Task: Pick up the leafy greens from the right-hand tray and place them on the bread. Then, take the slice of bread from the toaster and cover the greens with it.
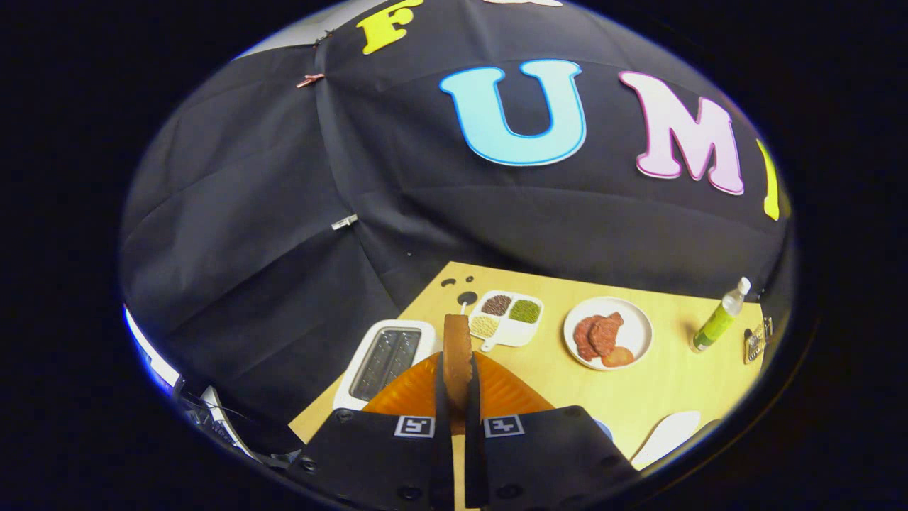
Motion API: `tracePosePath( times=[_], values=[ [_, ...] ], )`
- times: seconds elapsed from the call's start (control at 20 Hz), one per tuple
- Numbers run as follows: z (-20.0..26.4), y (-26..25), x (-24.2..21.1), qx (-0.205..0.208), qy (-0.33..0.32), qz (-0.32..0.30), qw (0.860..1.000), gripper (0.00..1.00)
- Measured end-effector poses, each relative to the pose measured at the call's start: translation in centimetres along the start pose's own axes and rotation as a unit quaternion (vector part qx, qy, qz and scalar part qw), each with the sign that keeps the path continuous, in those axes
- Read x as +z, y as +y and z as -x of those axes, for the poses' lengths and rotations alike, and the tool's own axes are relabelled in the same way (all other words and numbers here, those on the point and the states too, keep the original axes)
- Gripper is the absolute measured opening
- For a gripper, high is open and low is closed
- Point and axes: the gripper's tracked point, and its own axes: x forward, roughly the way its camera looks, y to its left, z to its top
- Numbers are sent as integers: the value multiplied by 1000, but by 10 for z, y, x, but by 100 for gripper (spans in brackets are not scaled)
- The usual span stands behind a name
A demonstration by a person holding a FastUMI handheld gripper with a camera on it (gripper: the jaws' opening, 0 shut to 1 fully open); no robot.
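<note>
Jaws [458, 397] clamped on the slice of bread [457, 351], which stands on edge between the two fingers [440, 397], both pressing its flat faces, brown crust edge facing the camera and sticking up past the fingertips. Bread is lifted clear, above the wooden bench [638, 397]. White toaster [386, 358] sits just left of the held slice, slots dark, on the bench near its left edge. Beyond the slice, a white divided tray [507, 319] with three compartments: brown grains, green grains, pale grains. Small dark round hole [467, 298] in the bench beside that tray. Right of the tray, a white plate [631, 330] carrying reddish-brown meat pieces [597, 333] and an orange-brown round piece [618, 356]. Farther right, a green bottle [720, 319] with white cap, upright, tilted by lens. A small metal clip-like thing [755, 342] at the bench's far right edge, too small to tell. A white object [667, 436] right of the fingers, partly cut off, cannot tell what. Leafy greens not identifiable.
</note>
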Motion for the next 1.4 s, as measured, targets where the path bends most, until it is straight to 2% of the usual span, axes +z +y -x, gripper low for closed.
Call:
tracePosePath(
  times=[0.6, 0.8, 1.0, 1.15, 1.25, 1.4],
  values=[
    [-10, -62, -129, 33, 100, -63, 993, 10],
    [-13, -82, -158, 33, 113, -80, 990, 10],
    [-15, -102, -167, 29, 115, -121, 986, 10],
    [-18, -118, -175, 21, 117, -126, 985, 11],
    [-16, -133, -181, -2, 119, -126, 985, 14],
    [-10, -154, -188, -39, 117, -119, 985, 30]
  ],
)
